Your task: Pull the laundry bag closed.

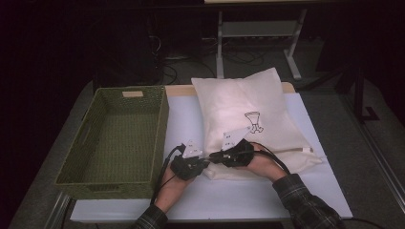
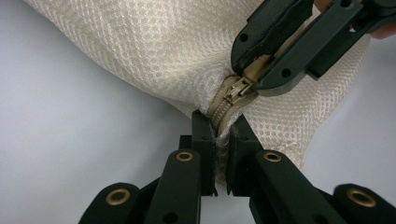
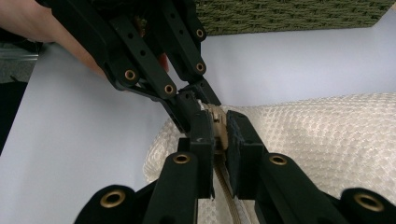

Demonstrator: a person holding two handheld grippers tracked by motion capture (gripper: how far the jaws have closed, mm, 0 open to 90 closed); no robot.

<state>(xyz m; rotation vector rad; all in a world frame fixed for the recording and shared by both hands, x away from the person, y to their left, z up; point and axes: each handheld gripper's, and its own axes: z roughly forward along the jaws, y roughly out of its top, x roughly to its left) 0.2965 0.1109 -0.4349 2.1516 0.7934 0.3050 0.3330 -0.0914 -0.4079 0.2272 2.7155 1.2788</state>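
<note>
A cream pillow (image 1: 248,114) in a mesh zip cover lies on the white table mat, with a small drawing on top. My left gripper (image 2: 221,136) is shut on the cover's near left corner (image 2: 280,126), right at the end of the tan zipper (image 2: 229,100). My right gripper (image 3: 219,133) is shut on the zipper's pull tab (image 3: 218,122), a finger's width from the left gripper's jaws. In the high view the left gripper (image 1: 204,162) and the right gripper (image 1: 213,157) meet tip to tip at that corner. A hand holds each one.
A green woven basket (image 1: 160,129) stands empty left of the pillow, close to my left hand. The white mat (image 1: 239,198) runs to the table's near edge. Dark floor, cables and a desk frame (image 1: 260,33) lie beyond the table.
</note>
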